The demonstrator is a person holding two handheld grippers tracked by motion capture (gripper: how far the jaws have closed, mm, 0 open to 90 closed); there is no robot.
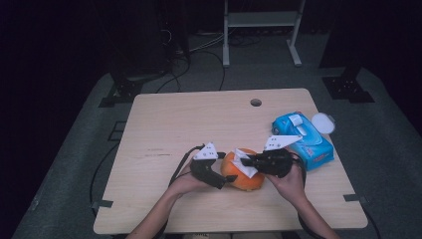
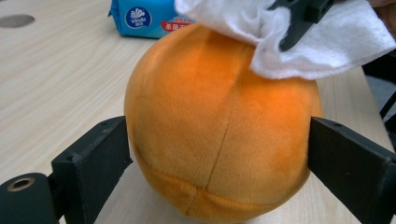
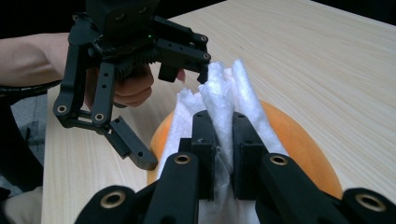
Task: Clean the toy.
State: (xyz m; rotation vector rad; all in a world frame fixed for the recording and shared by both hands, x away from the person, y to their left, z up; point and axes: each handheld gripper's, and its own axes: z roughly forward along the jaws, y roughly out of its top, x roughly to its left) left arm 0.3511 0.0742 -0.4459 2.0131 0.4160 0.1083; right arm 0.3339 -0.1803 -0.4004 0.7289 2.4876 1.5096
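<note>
Nearest the camera in the high view are our forearms, coming in at the bottom centre. Left to right from there: left gripper (image 1: 230, 178), lower centre, jaws spread wide and set on either side of the orange plush ball (image 1: 242, 172). In the left gripper view the two black jaws sit at the ball's (image 2: 219, 135) flanks, lower left and lower right of frame, touching or just about touching the fabric; we cannot tell how hard they press.

The ball rests on the wooden table (image 1: 164, 129), lower centre, just left of the blue wet-wipe pack (image 1: 302, 139).

Right gripper (image 1: 247, 162) comes in from the right over the ball's top, jaws pressed together on a white wipe (image 3: 222, 100), which drapes over the upper part of the ball (image 3: 299, 140). The left gripper (image 3: 149, 135) shows upper left in that view.

Handling, as we judge it: the ball looks light, soft and squashy, with a fuzzy seamed cover, so it grips well and is not fragile. Hold it across its widest part, as the left jaws do, or it may roll under the wiping. The wipe is limp and thin; pinch a bunched fold.
</note>
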